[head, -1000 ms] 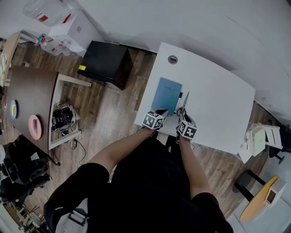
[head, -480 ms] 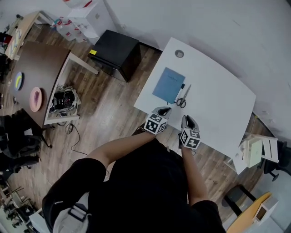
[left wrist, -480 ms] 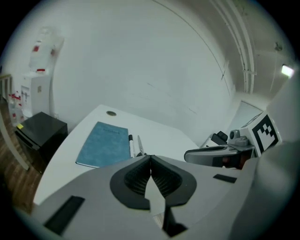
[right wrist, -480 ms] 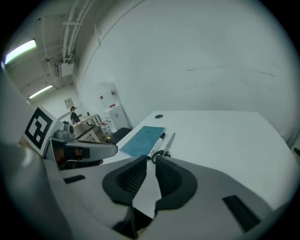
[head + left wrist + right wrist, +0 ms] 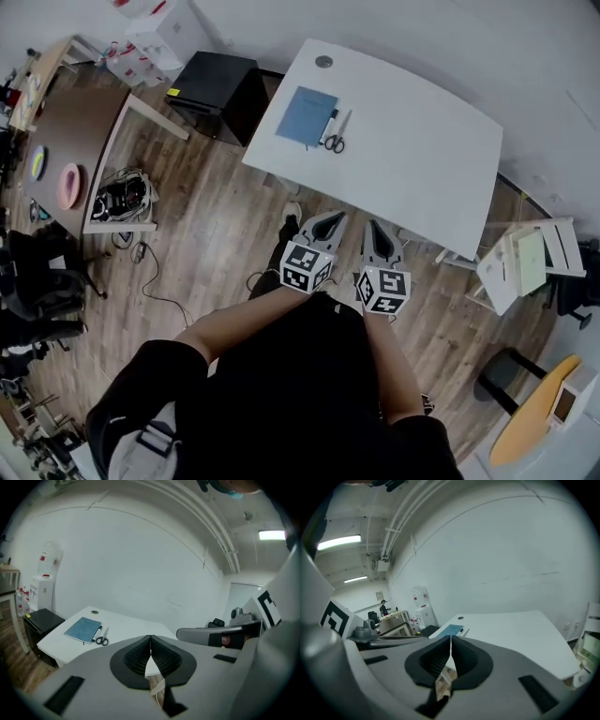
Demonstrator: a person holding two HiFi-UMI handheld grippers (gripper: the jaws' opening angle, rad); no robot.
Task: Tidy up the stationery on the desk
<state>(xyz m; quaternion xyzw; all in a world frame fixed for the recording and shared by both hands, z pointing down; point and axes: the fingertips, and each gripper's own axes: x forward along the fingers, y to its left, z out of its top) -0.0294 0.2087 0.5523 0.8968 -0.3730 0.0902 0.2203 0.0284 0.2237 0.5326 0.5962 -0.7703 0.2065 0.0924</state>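
I held the left gripper (image 5: 329, 219) and right gripper (image 5: 378, 229) with jaws together, empty, well short of the desk (image 5: 422, 169). 1 notebook (image 5: 307, 116), 1 pen (image 5: 327, 127) and 1 scissors (image 5: 337, 139) lay at its left end, with a black cabinet (image 5: 214, 89) beside it.

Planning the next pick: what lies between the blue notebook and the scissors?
A pen lies between the notebook and scissors, in the head view.

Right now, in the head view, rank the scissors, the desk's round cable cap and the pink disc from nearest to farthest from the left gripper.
1. The scissors, on the white desk ahead of the left gripper.
2. The round cable cap, at the desk's far edge.
3. The pink disc, on the brown table far left.
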